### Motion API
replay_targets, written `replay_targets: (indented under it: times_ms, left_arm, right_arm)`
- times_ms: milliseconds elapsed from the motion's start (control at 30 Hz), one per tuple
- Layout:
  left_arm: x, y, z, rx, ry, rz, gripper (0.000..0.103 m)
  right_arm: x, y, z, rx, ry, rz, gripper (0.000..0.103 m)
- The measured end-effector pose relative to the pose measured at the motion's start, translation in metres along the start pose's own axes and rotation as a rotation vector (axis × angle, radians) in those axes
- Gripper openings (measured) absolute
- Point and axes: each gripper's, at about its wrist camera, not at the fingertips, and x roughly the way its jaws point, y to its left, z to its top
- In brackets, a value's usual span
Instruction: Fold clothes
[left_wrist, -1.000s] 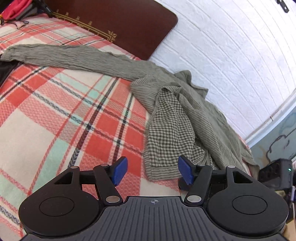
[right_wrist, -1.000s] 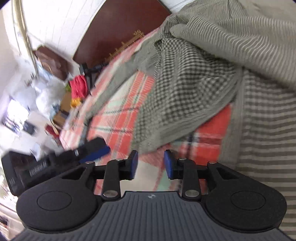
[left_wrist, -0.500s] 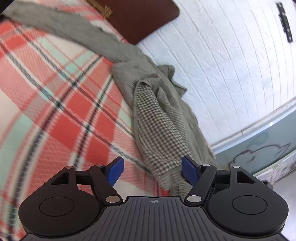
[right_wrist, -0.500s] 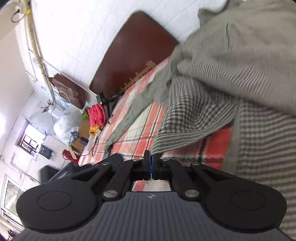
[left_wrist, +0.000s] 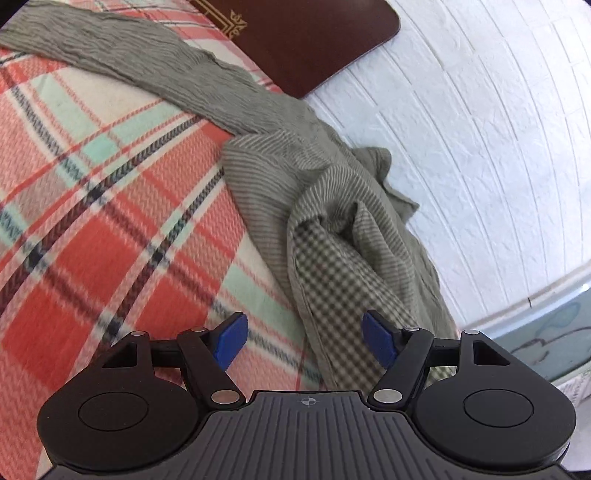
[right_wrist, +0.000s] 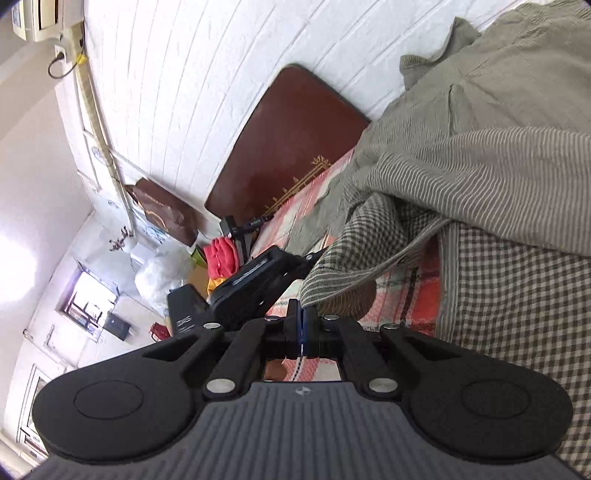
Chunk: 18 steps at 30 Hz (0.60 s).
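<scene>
A grey-green striped shirt (left_wrist: 295, 177) with a checked inner side lies crumpled on the plaid bed cover (left_wrist: 110, 206), one sleeve stretched toward the far left. My left gripper (left_wrist: 306, 343) is open, its blue pads on either side of the shirt's checked hem, not touching it. In the right wrist view my right gripper (right_wrist: 303, 325) is shut on a corner of the shirt's hem (right_wrist: 332, 288) and holds it lifted off the bed. The rest of the shirt (right_wrist: 480, 166) is bunched up at the right. The left gripper's black body (right_wrist: 258, 284) shows just beyond.
A dark brown headboard (left_wrist: 303, 40) stands against a white brick wall (left_wrist: 480, 129) beside the bed. In the right wrist view a red cloth (right_wrist: 221, 254), bags and a window (right_wrist: 88, 302) lie beyond the bed's far end.
My right gripper went from open to shut on the shirt's hem and has lifted it. My left gripper stayed open and moved closer to the checked hem.
</scene>
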Motion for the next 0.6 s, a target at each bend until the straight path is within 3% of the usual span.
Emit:
replay_targets:
  times_ms: [167,300,600]
  left_arm:
    - [0.015,-0.006,0.007,-0.004,-0.009,-0.004,0.081]
    - [0.022,0.0,0.008,-0.095,-0.017,-0.059,0.08]
    - [0.024,0.001,0.007,-0.151,-0.026,-0.076,0.061]
  right_arm:
    - [-0.008,-0.002,0.002,0.012,-0.012,0.014,0.001]
    - [-0.01,-0.002,0.003,0.011,-0.013,0.022,0.001]
    - [-0.017,-0.001,0.0,0.001,-0.006,0.023,0.003]
